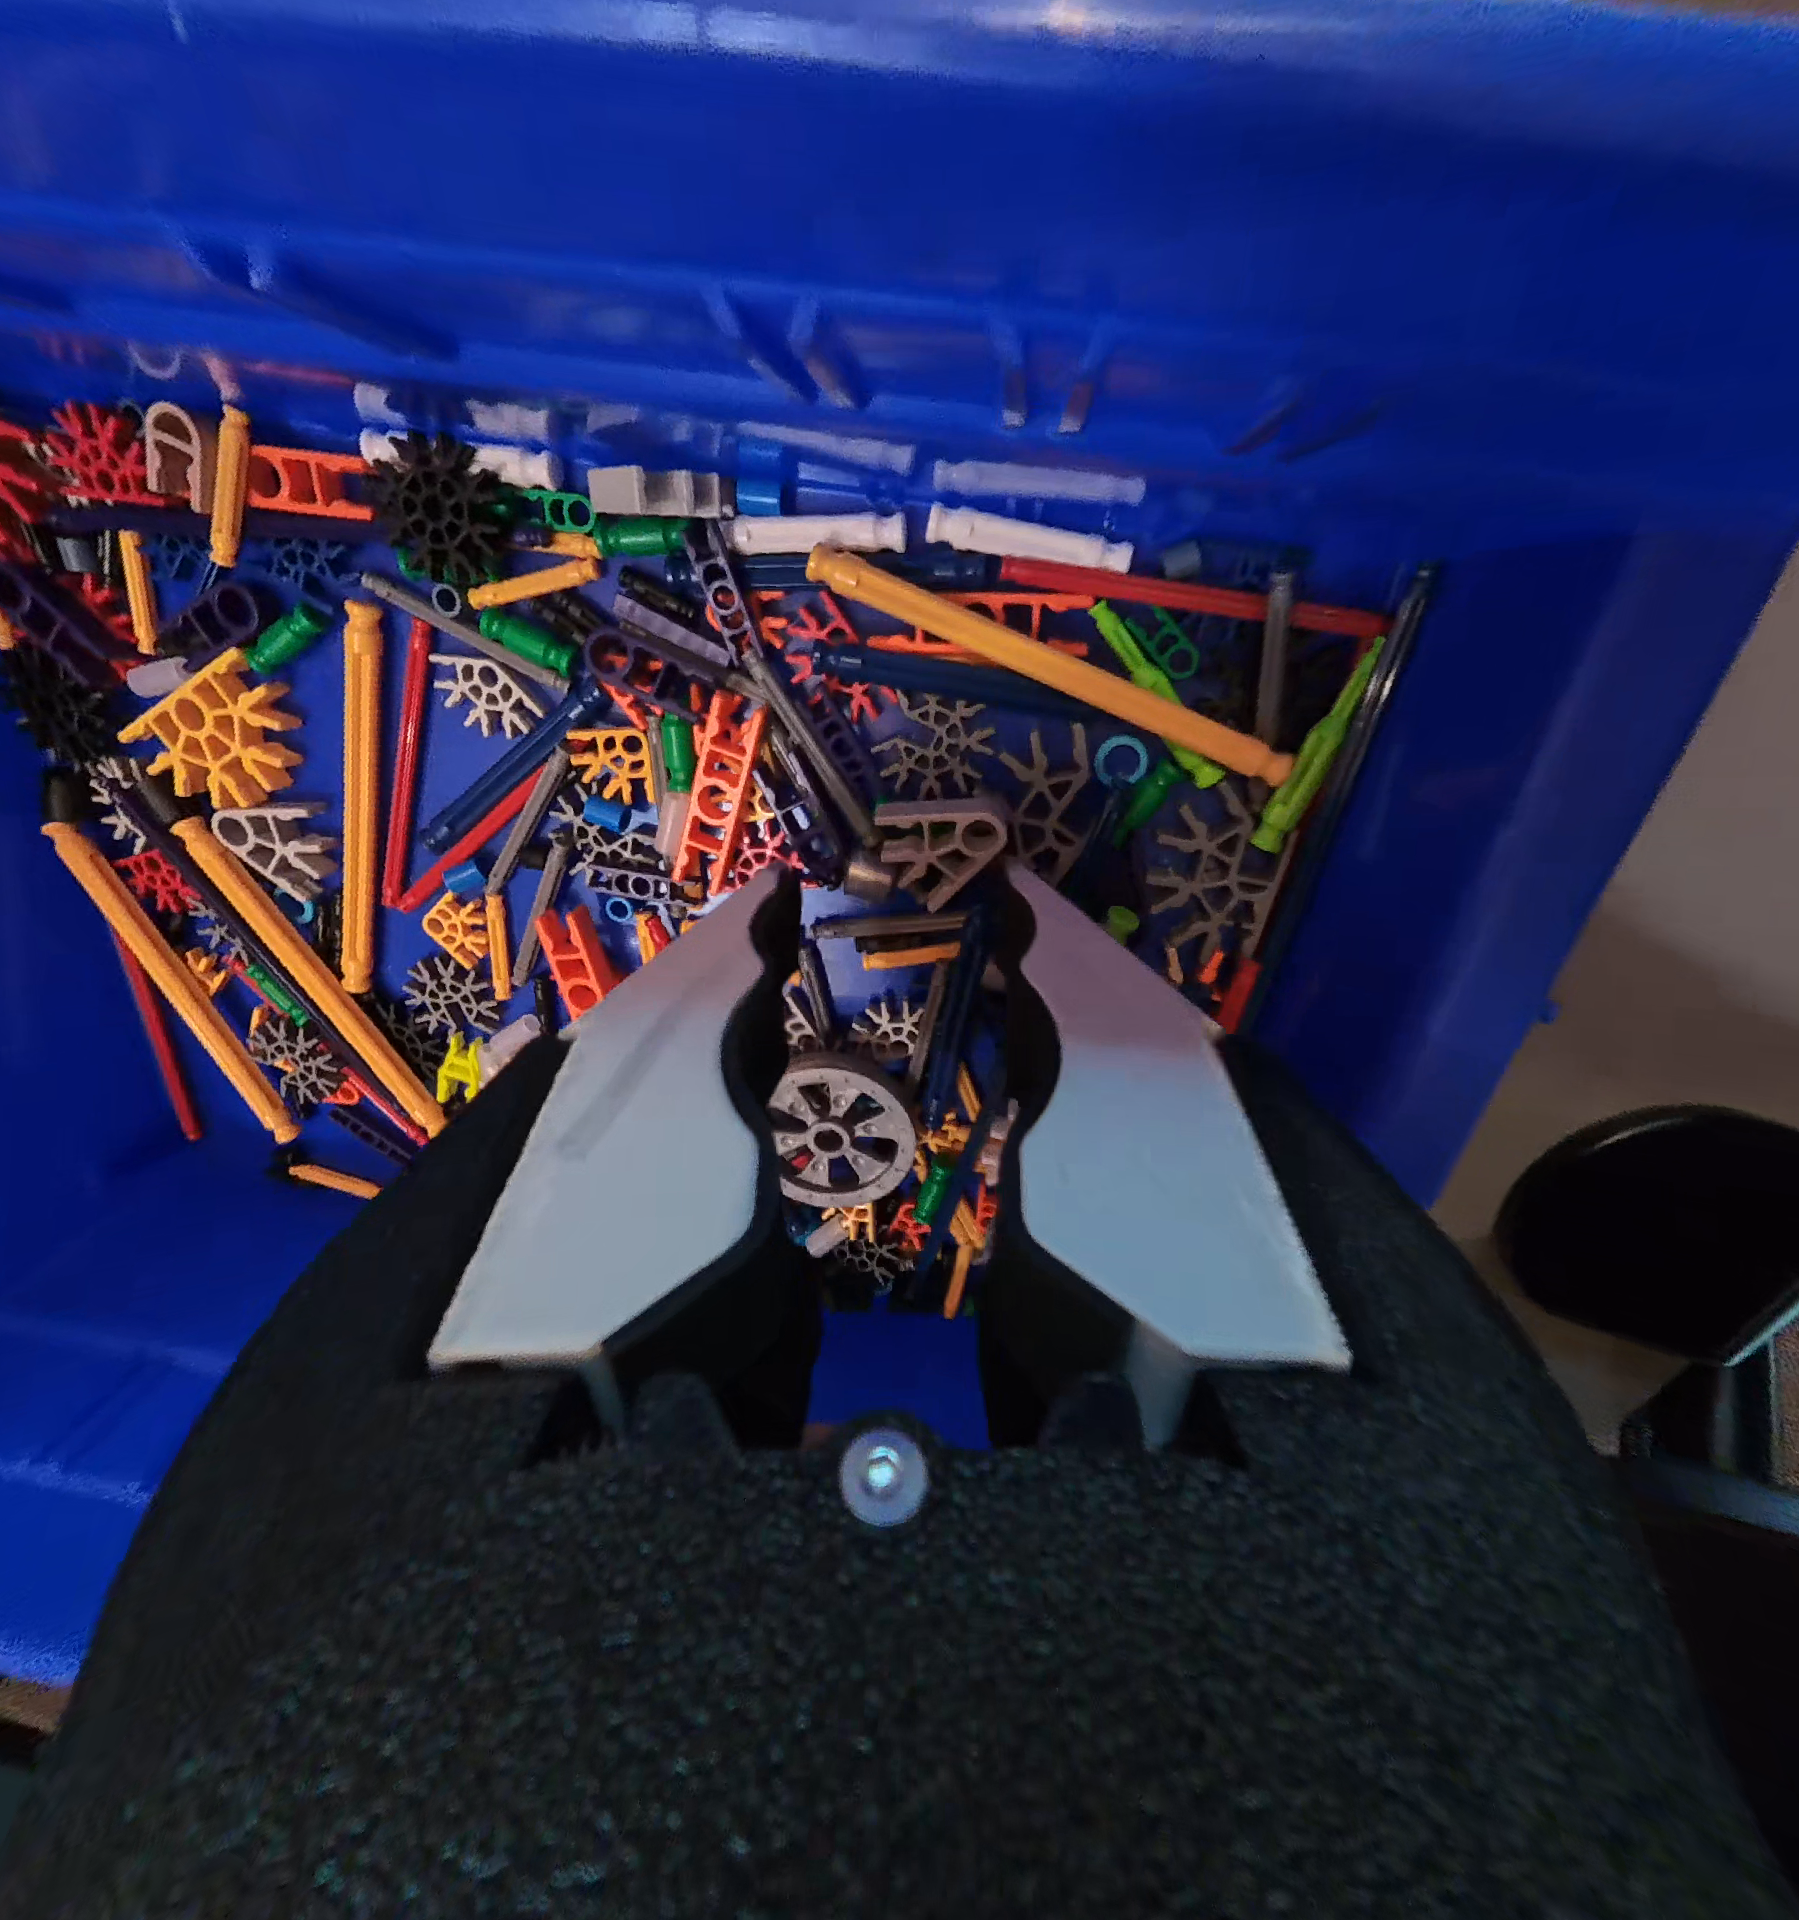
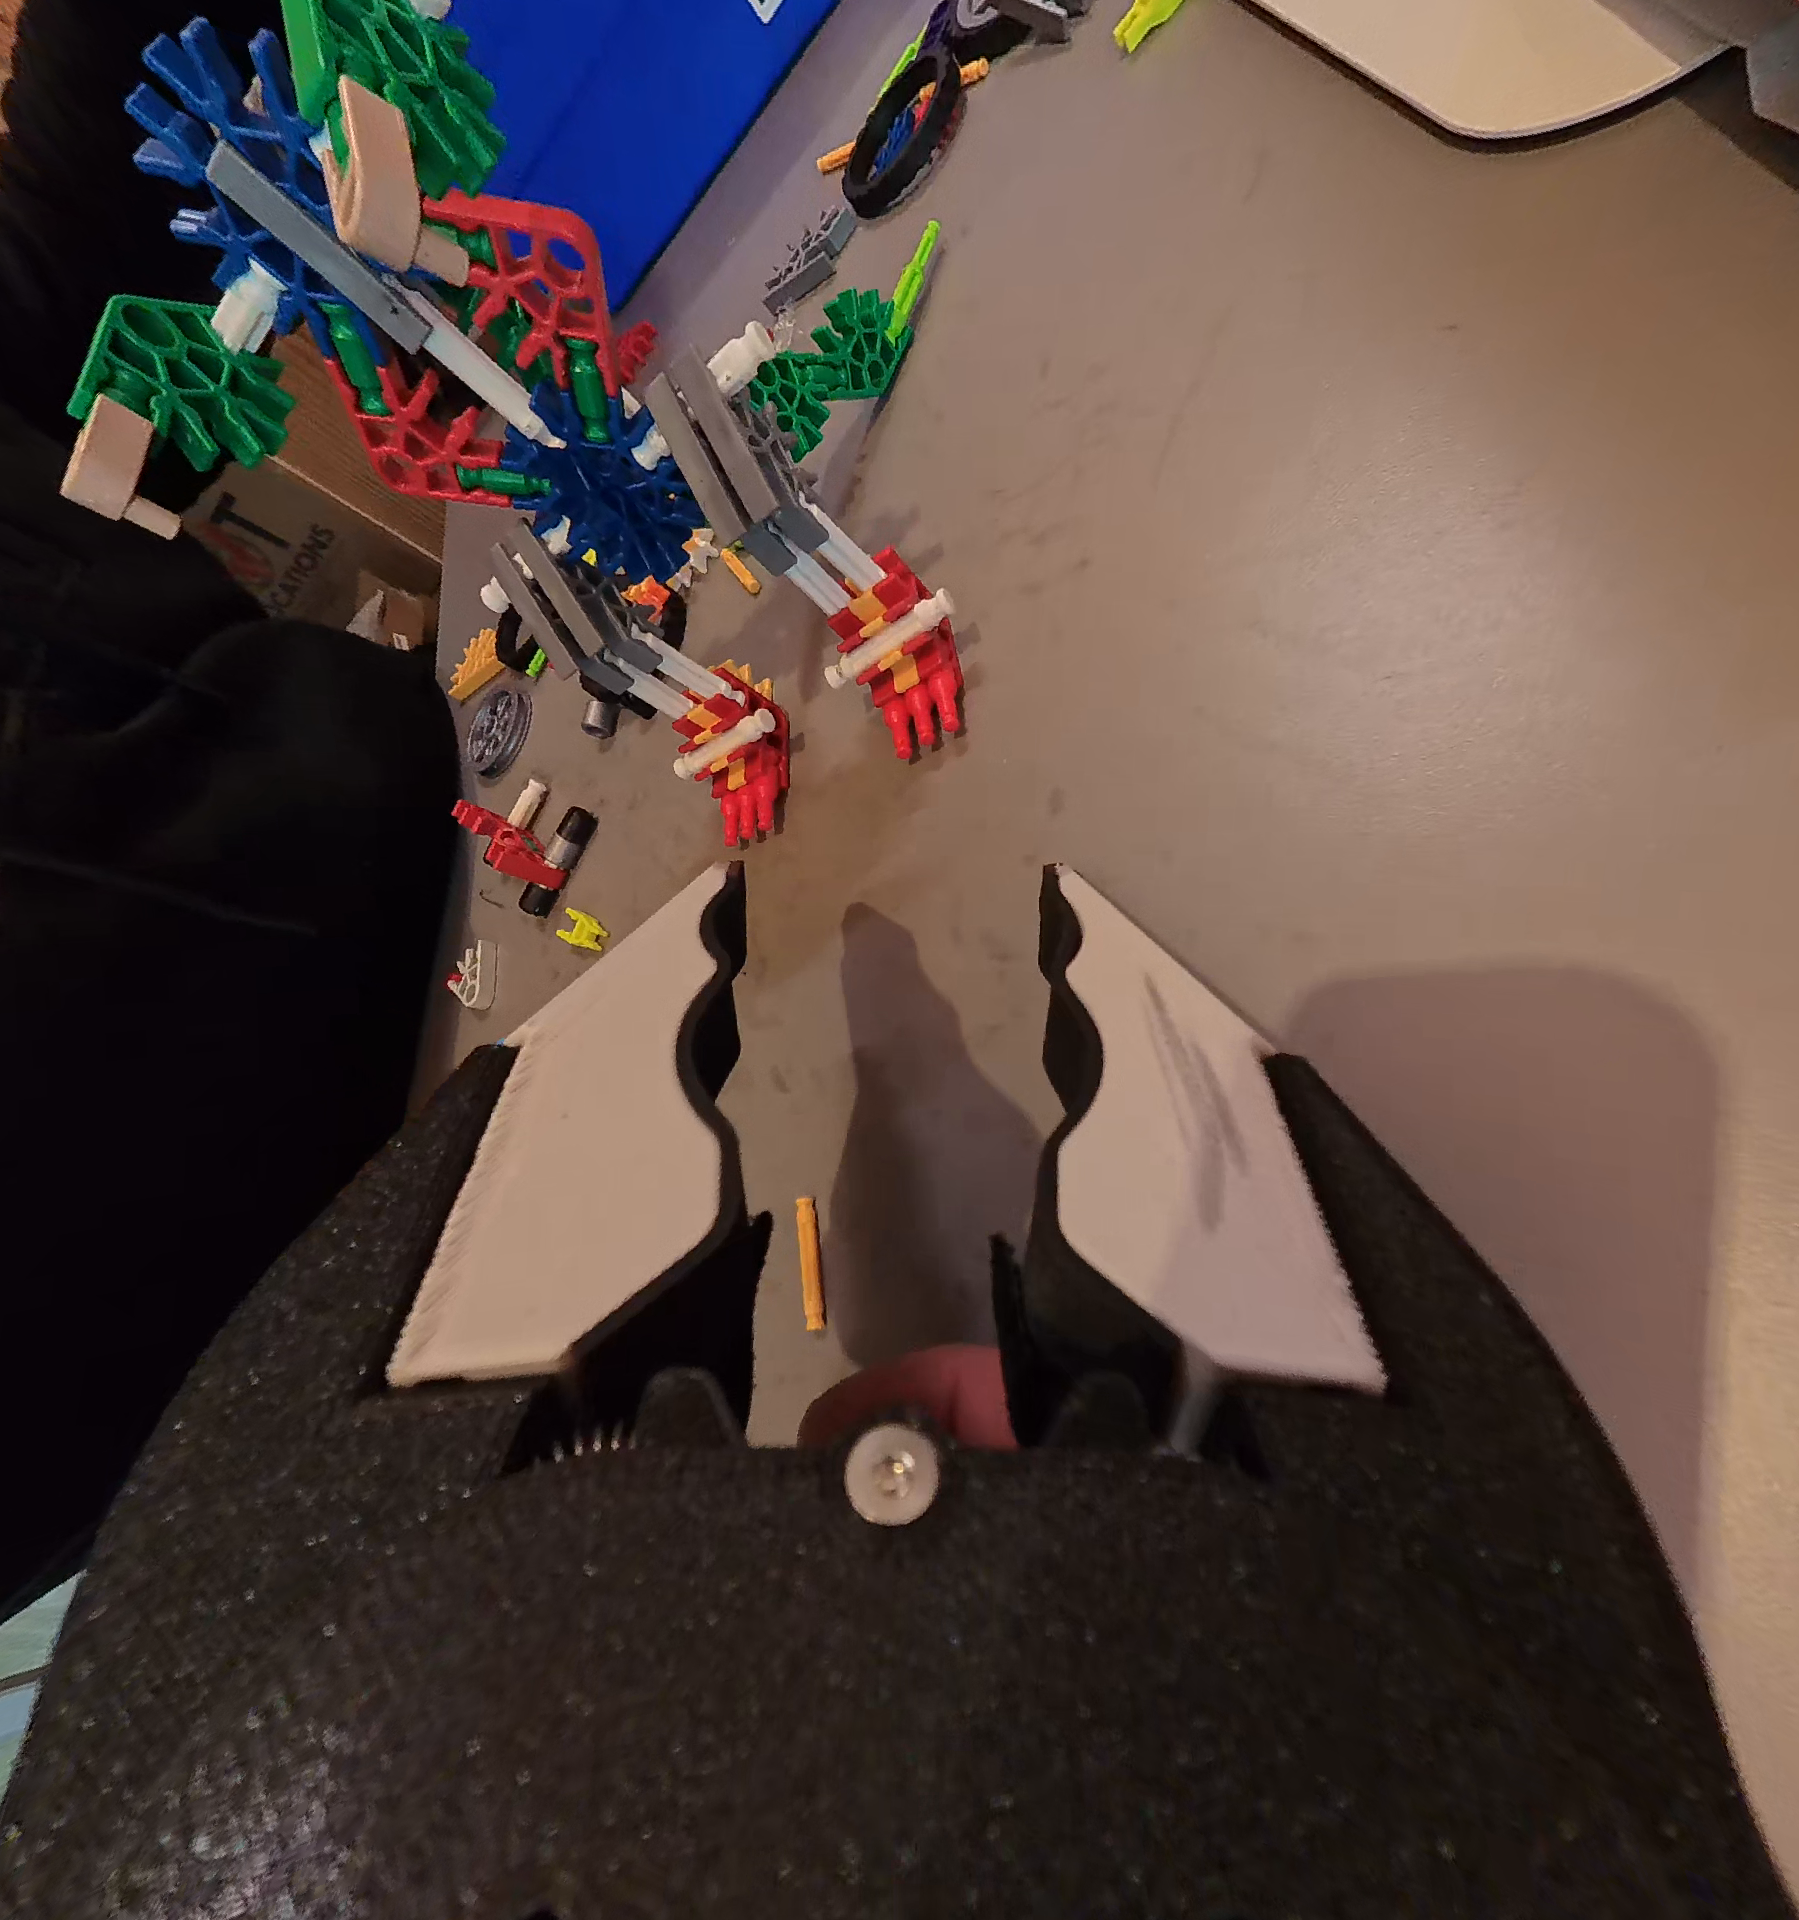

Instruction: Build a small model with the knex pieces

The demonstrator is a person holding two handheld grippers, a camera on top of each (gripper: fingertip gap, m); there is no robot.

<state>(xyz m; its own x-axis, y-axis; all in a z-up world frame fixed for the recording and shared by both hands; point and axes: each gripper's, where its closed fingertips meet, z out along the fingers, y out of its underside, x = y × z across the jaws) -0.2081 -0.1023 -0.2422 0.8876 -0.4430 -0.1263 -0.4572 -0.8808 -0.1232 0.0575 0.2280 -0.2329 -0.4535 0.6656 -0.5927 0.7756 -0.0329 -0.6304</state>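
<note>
Blue bin [image 1: 978, 260]: one gray wheel [image 1: 841, 1141] between open left tool [image 1: 900, 883].

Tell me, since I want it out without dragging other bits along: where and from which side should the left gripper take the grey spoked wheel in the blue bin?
Grip the grey spoked wheel across its rim, coming straight down from above. It lies nearly flat on top of the pile in the blue bin, face up, directly between the open fingers of the left gripper. Rods crowd its sides, so a sideways approach would likely snag them.

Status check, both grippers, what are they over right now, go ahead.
Left gripper jaws open, over blue bin of loose building pieces, grey wheel between them. Right gripper jaws open, empty, over grey table; orange rod below, built model ahead.
</note>
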